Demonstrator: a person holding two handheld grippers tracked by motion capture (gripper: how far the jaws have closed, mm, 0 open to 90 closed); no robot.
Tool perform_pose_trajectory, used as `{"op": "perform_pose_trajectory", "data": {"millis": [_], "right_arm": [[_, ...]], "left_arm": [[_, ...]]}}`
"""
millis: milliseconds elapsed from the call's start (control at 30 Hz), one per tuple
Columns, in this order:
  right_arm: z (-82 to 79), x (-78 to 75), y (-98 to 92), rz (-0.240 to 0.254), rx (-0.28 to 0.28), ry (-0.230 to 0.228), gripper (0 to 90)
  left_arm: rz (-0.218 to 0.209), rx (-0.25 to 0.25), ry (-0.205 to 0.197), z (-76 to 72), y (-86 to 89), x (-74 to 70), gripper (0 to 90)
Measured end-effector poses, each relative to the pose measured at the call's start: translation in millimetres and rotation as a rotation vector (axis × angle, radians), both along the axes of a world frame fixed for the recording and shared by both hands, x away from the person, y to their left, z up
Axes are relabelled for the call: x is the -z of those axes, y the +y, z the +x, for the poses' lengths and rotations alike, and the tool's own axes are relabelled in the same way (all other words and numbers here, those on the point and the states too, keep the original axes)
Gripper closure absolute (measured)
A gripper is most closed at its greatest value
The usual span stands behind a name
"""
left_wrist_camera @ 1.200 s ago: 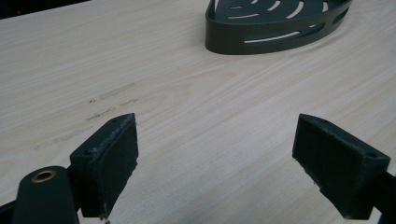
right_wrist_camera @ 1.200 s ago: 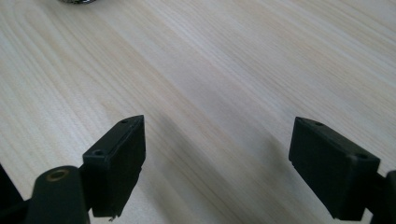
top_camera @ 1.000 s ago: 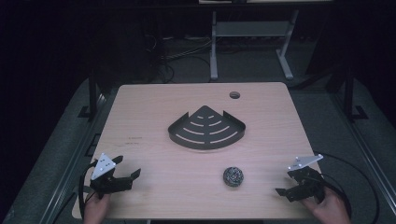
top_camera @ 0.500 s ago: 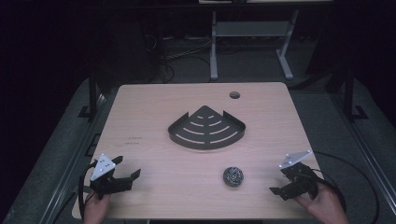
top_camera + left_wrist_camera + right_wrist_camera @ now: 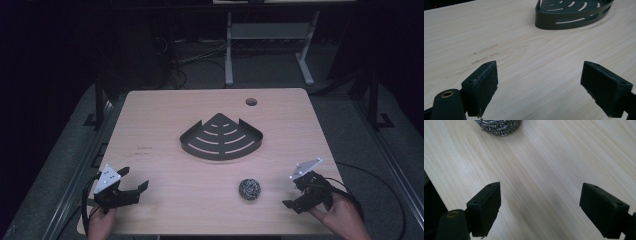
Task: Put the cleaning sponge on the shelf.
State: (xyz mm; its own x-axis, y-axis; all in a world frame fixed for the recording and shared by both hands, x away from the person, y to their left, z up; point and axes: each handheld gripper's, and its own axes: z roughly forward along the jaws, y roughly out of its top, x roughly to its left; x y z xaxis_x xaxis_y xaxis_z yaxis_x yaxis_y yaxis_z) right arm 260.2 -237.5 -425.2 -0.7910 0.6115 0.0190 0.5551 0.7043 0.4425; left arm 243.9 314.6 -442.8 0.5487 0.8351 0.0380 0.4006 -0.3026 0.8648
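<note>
A dark fan-shaped corner basket (image 5: 221, 137) with slotted floor lies in the middle of the wooden table (image 5: 165, 120). A steel scouring ball (image 5: 249, 189) sits nearer the front, right of centre. My right gripper (image 5: 290, 191) stands open a short way to the ball's right, its jaws pointing left at it; in the right gripper view the ball (image 5: 499, 125) lies ahead beyond the open gripper (image 5: 540, 195). At the front left my left gripper (image 5: 134, 178) is open and empty, low over bare wood. Its own view has the basket (image 5: 571, 12) far ahead of the gripper (image 5: 539, 75).
A round cable hole (image 5: 251, 102) marks the table's far right. A metal stand (image 5: 265, 45) and cables lie on the dark floor behind. A cable (image 5: 380, 180) trails off the table's right side. Bare wood stretches between basket and both grippers.
My right gripper has slid left, closer to the scouring ball. The left gripper, basket and ball have stayed where they were.
</note>
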Motion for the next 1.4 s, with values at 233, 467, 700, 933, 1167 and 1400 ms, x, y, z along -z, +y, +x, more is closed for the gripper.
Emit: {"op": "perform_pose_trajectory", "data": {"millis": [233,467,700,933,1167,1400], "right_arm": [[2.8,-6.8,11.4,-0.016,-0.035,-0.004,17.1],[7.1,-11.8,22.6,-0.027,-0.066,-0.005,17.2],[12.9,-15.5,37.2,-0.041,-0.114,-0.005,17.1],[17.1,-20.7,46.4,-0.055,-0.138,-0.005,17.1],[22.2,-22.4,59.2,-0.048,-0.174,-0.003,17.1],[26.2,-21.8,69.7,-0.058,-0.201,0.008,17.1]], "left_arm": [[0.001,0.001,-0.003,-0.6,-0.3,-0.3,13.7],[-0.005,-0.006,-0.001,-1.1,1.5,0.1,13.7],[-0.003,-0.007,-0.002,-1.7,2.9,-0.2,13.7],[-0.007,-0.014,-0.005,-2.6,4.2,-0.7,13.7],[-0.013,-0.014,-0.008,-2.4,4.5,-1.1,13.7],[-0.012,-0.013,-0.006,-2.5,5.5,-1.4,13.7]]}}
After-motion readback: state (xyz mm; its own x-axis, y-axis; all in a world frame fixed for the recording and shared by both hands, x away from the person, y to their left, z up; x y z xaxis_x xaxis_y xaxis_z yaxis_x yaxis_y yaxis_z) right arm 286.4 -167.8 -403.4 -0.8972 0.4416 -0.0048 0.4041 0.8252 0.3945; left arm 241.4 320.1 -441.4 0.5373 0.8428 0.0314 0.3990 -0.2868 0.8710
